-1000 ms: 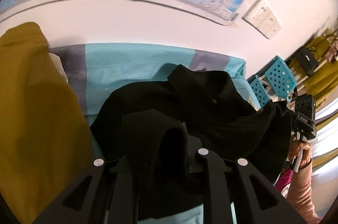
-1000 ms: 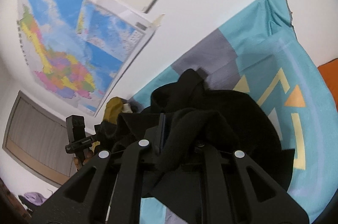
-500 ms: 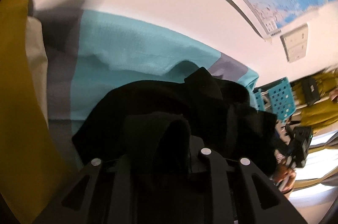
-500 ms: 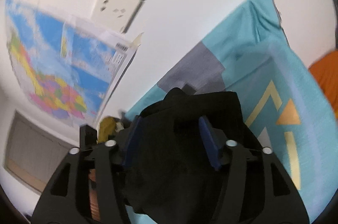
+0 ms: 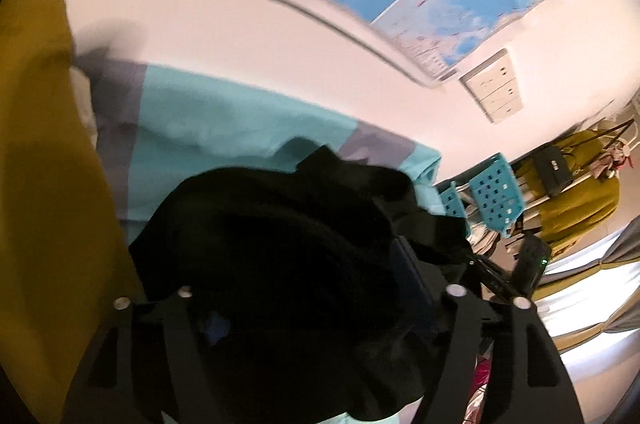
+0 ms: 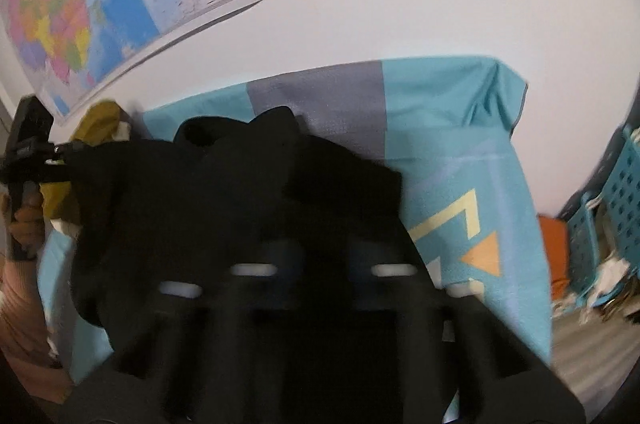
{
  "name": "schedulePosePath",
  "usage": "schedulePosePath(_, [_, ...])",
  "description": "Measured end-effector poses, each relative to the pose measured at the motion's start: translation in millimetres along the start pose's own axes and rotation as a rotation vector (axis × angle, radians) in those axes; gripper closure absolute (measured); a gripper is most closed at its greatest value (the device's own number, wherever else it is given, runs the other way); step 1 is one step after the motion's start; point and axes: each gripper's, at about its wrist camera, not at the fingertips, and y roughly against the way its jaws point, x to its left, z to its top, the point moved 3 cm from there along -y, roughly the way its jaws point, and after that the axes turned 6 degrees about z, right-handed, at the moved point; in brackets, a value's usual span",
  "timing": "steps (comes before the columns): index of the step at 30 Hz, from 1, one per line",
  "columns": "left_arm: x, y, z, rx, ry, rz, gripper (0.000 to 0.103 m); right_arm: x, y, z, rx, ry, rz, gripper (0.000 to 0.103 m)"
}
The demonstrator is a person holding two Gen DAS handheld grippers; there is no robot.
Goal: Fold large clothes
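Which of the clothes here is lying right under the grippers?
The black garment, heaped on the turquoise sheet. The mustard-yellow one lies off to the side.

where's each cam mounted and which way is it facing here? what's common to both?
Left wrist: on the left gripper, looking down along its opening fingers at the black garment between them; yellow cloth on its left, the other gripper's body at right.
Right wrist: on the right gripper, blurred, fingers closing in the black garment; the person's left hand and sleeve show at the left edge.
Shared: the garment, teal bedspread, wall map, wall sockets, blue crates.
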Motion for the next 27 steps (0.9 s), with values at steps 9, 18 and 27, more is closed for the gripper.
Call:
schedulePosePath(9, [5.2,-18.0,5.0,-0.002,-0.017,0.071,0.028,-65.1,4.2,-4.5,-0.076,-0.284,0.016,0.093])
schedulePosePath(18, [-59.2,-49.5,-45.9,0.035,-0.431,0.215,0.017,-52.3,9.9,6.7,-0.107,-0.255,0.050,0.093])
schedulePosePath(27, [-53.1,-104.8,-28.2,0.057,-0.410,0.337,0.081,-71.5,-4.3,-5.4,-0.065,-0.296,0.016,0.092])
